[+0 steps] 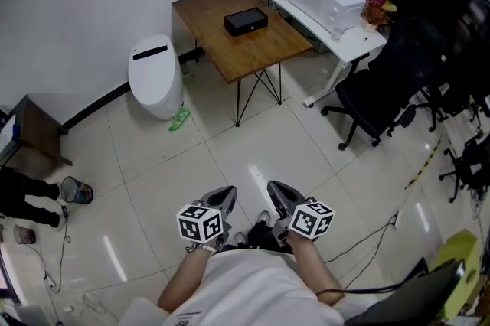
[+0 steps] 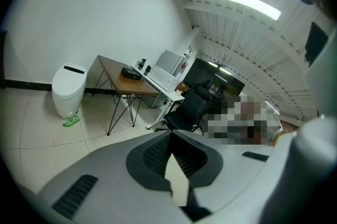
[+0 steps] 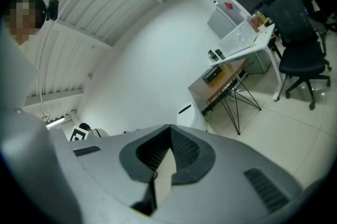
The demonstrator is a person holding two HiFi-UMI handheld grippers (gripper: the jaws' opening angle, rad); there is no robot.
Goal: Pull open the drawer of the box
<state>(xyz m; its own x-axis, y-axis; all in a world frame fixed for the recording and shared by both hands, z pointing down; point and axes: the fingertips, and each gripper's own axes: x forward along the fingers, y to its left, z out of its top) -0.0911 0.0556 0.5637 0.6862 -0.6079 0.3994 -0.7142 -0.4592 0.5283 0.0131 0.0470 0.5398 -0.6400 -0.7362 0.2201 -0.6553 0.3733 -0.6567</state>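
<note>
Seen from above, a small black box (image 1: 246, 21) sits on a wooden tabletop (image 1: 222, 57) at 12 o'clock, well apart from the person. At 6 o'clock, close to the body, the left hand-held gripper (image 1: 227, 194) and the right hand-held gripper (image 1: 276, 190) point toward it. Each has its jaws pressed together with nothing between them. A white bin (image 1: 156, 76) stands on the floor at 10 o'clock.
</note>
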